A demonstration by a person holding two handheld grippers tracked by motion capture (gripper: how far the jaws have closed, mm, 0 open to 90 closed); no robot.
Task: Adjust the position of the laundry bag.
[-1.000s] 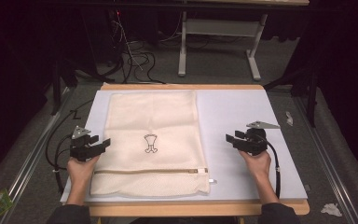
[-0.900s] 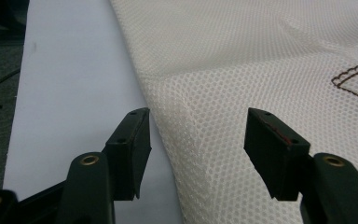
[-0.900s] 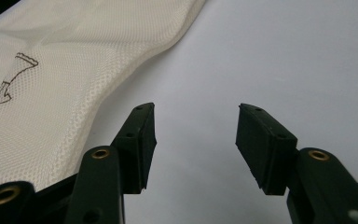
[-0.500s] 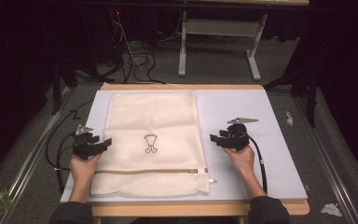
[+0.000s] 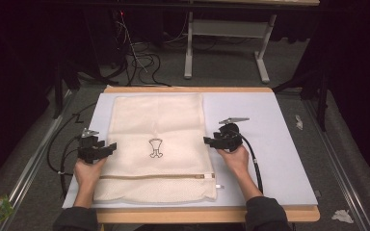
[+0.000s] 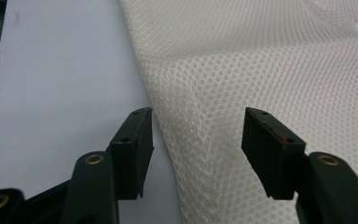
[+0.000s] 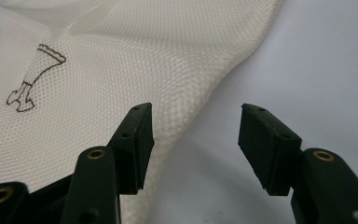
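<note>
Straddling bag (image 5: 159,144) edges | left tool (image 5: 107,148) apart, jaws just narrowing, mesh between | right tool (image 5: 209,141) apart, unclamped | bag flat, desk (image 5: 279,144) left-centre

Both forearms come in from the near edge in dark sleeves, each hand wrapped around a black two-jaw gripper and held low with the palm down. The left hand (image 5: 87,169) sits at the left, and its left gripper (image 5: 110,148) points inward toward the middle; its jaws stand well apart, having just closed a little, with no pad pressing on anything. The right hand (image 5: 235,159) lies opposite, wrist slightly bent, and its right gripper (image 5: 208,141) points inward toward the left one. Its jaws also stand wide, pads free. A black cable trails back along the right forearm.
</note>
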